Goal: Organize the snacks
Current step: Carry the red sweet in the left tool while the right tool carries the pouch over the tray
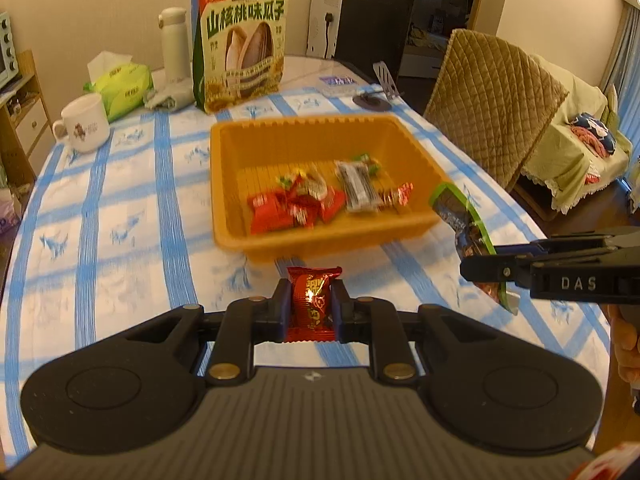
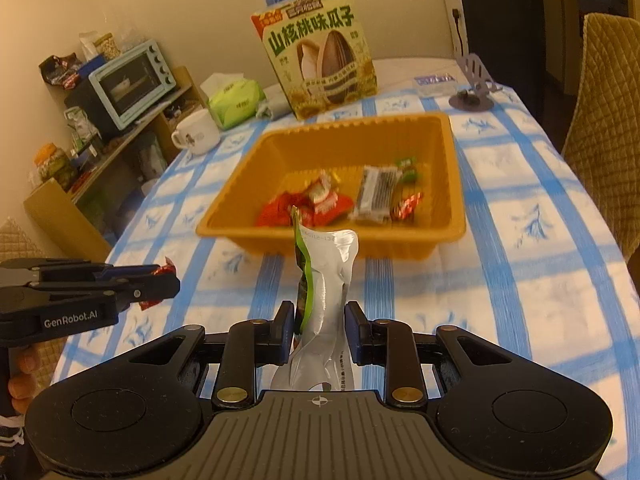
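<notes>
A: What do the jaws hold?

B: The jaws of the left gripper (image 1: 311,307) are pinching a red snack packet (image 1: 311,300). The packet stands upright between them, above the bench (image 1: 120,216), just before the near wall of the orange tray (image 1: 320,240).

A: And the other one?

B: The jaws of the right gripper (image 2: 319,328) are pinching a green and silver pouch (image 2: 326,280). The pouch is crumpled and points up, with its silver back to the camera. In the left wrist view this gripper comes in from the right edge, and the pouch is near the tray's near right corner.

A: Where are the other snacks?

B: They lie in the orange tray, in its near half. The red wrapped candies (image 1: 292,206) are in a heap on the left, a grey and black bar (image 1: 359,186) is to the right of them, and small green candies (image 1: 366,160) are behind the bar. This part is blurred, so I cannot count them.

A: What stands further away?

B: Behind the tray's far wall stands a big sunflower seed bag (image 1: 240,46), upright. To the left of it are a white bottle (image 1: 174,42), a green tissue pack (image 1: 120,88) and a white mug (image 1: 84,124) near the left edge of the bench. A small metal stand (image 1: 384,80) is at the far right edge. A chair with a quilted cover (image 1: 492,100) is beside the bench on the right.
</notes>
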